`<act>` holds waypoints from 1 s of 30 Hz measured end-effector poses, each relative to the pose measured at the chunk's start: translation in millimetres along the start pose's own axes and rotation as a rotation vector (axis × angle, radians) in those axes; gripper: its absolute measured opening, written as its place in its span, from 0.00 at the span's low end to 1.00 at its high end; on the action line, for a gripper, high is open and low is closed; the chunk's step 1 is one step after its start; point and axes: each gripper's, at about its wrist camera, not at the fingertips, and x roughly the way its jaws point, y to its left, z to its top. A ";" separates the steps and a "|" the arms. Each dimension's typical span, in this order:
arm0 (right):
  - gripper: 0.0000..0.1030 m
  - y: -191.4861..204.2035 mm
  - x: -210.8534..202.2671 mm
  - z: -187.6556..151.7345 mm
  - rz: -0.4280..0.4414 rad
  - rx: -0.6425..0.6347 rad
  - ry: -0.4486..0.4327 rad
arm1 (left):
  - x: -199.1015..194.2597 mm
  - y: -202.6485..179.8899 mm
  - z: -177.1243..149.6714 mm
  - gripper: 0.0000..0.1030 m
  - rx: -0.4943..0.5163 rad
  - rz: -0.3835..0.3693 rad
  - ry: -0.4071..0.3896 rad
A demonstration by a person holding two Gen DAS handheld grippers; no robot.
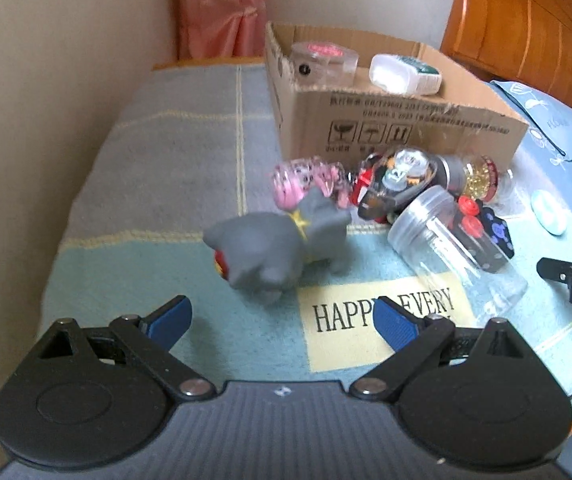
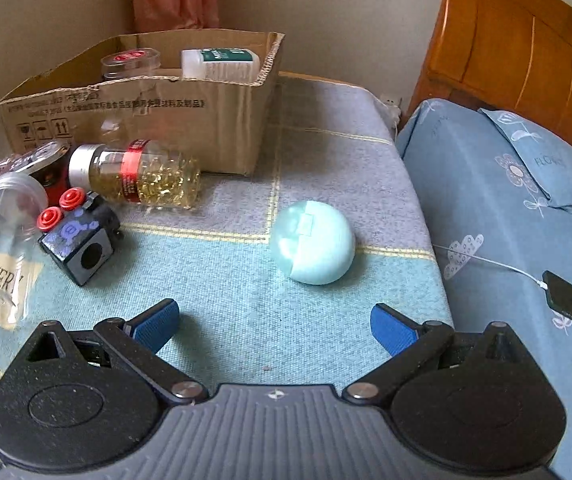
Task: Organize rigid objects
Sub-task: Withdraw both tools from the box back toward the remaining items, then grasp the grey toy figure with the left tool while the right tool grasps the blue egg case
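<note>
Left wrist view: wide-open, empty left gripper (image 1: pixel 282 322) faces a grey rubber dog toy (image 1: pixel 274 244) with yellow collar.

Pink curtain (image 1: pixel 222 8) hangs in the corner; wooden headboard (image 2: pixel 526 52); blue floral pillow (image 2: pixel 498 184); black charger pad (image 2: pixel 569 299).

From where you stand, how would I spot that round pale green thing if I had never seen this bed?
Find the cardboard box on the checked blanket, then look towards the blue pillow. The mint-green round case lies alone on the blanket there. Unlike the clear jars and the bottle of yellow capsules piled by the box, it is opaque, smooth and dome-shaped.
</note>
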 end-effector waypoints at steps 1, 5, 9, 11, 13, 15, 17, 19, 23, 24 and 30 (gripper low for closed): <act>1.00 -1.2 0.8 0.5 0.005 0.007 0.002 | 3.3 -0.6 -0.8 0.94 -0.012 -0.002 0.011; 1.00 -5.2 2.5 0.9 0.027 0.031 0.010 | 10.0 -7.9 -1.3 0.99 0.000 0.025 -0.019; 1.00 -7.8 5.6 1.1 0.046 0.054 0.006 | 17.2 -12.8 3.0 0.99 -0.002 0.075 -0.042; 1.00 -7.0 5.9 0.7 0.050 0.048 -0.002 | 20.5 -13.4 5.8 0.99 -0.012 0.092 -0.050; 1.00 -6.8 6.2 0.1 0.056 0.040 -0.012 | 24.3 -13.7 10.1 0.99 -0.022 0.099 -0.052; 1.00 -7.4 7.1 0.1 0.062 0.036 -0.019 | 26.6 -12.5 14.1 0.99 -0.033 0.102 -0.053; 1.00 -7.8 7.8 0.7 0.066 0.034 -0.023 | 28.1 -10.1 17.4 0.99 -0.043 0.109 -0.054; 1.00 -8.1 8.6 1.3 0.069 0.031 -0.025 | 28.7 -7.3 18.9 0.99 -0.047 0.114 -0.053; 1.00 -8.4 9.2 1.4 0.075 0.022 -0.029 | 23.1 0.3 14.8 0.99 -0.038 0.094 -0.056; 1.00 -8.6 9.1 1.0 0.077 0.020 -0.032 | 20.3 1.7 12.5 0.99 -0.027 0.096 -0.054; 1.00 -12.5 7.6 -2.6 0.098 -0.001 -0.049 | 13.2 8.9 2.5 0.99 -0.020 0.107 -0.034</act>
